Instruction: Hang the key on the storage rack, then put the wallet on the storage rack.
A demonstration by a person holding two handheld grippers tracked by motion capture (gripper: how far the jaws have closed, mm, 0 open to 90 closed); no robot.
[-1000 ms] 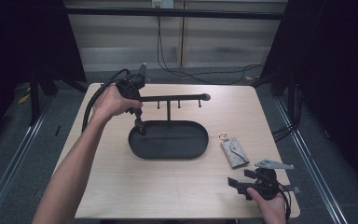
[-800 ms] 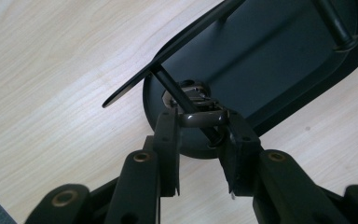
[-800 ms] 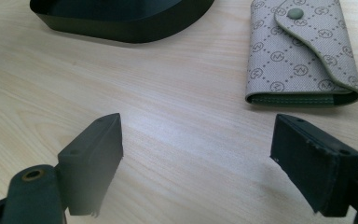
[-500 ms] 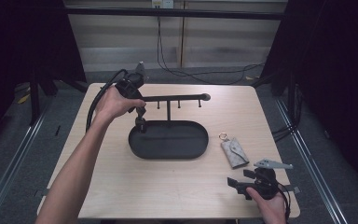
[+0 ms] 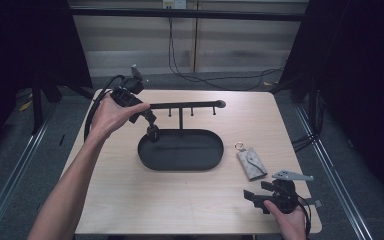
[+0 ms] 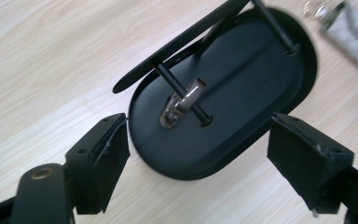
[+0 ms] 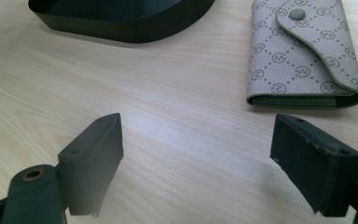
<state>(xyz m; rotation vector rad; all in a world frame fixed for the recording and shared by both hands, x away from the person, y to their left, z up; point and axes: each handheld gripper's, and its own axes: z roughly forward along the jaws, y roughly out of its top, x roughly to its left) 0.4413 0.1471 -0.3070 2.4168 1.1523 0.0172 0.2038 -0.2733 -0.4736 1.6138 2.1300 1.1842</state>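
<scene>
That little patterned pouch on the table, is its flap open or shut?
Shut. In the right gripper view the pouch lies flat, its flap folded over the front, the snap button on it.

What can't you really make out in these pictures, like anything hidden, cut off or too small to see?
- Metal clip on a stand peg: too small and dark in the high view to tell its kind.
- Key pouch: the right gripper view's top edge cuts it off; its ring is out of frame there.
- Stand bar: its far end runs past the left gripper view's top edge.
</scene>
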